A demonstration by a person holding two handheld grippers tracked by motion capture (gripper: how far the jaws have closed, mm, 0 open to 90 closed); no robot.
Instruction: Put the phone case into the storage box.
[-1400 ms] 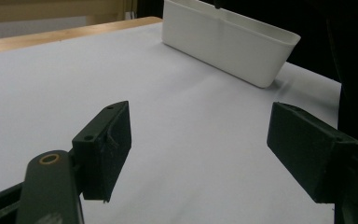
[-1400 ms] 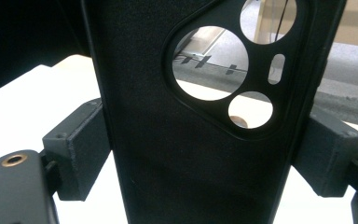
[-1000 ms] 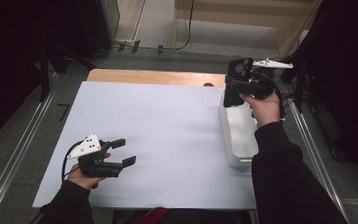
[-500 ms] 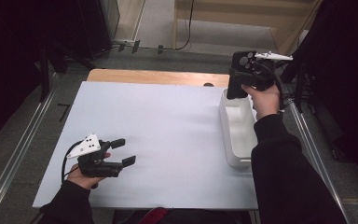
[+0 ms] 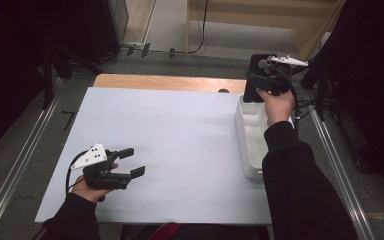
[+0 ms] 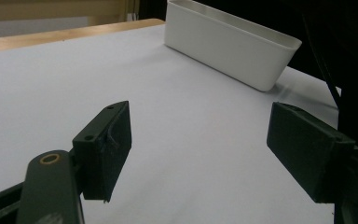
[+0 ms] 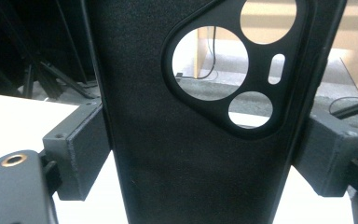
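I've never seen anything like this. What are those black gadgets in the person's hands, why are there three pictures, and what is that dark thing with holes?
No robot here: a person holds a hand-held gripper in each hand, each with two black jaws and its own camera. One picture looks down from above the table; the other two look along each gripper's jaws. On the white tabletop stands a long white bin at the right edge. The left gripper hovers low over the table, jaws open, holding nothing. The right gripper grips a black phone case by its sides; the holes are its camera cutouts. From above, it is held over the bin's far end.
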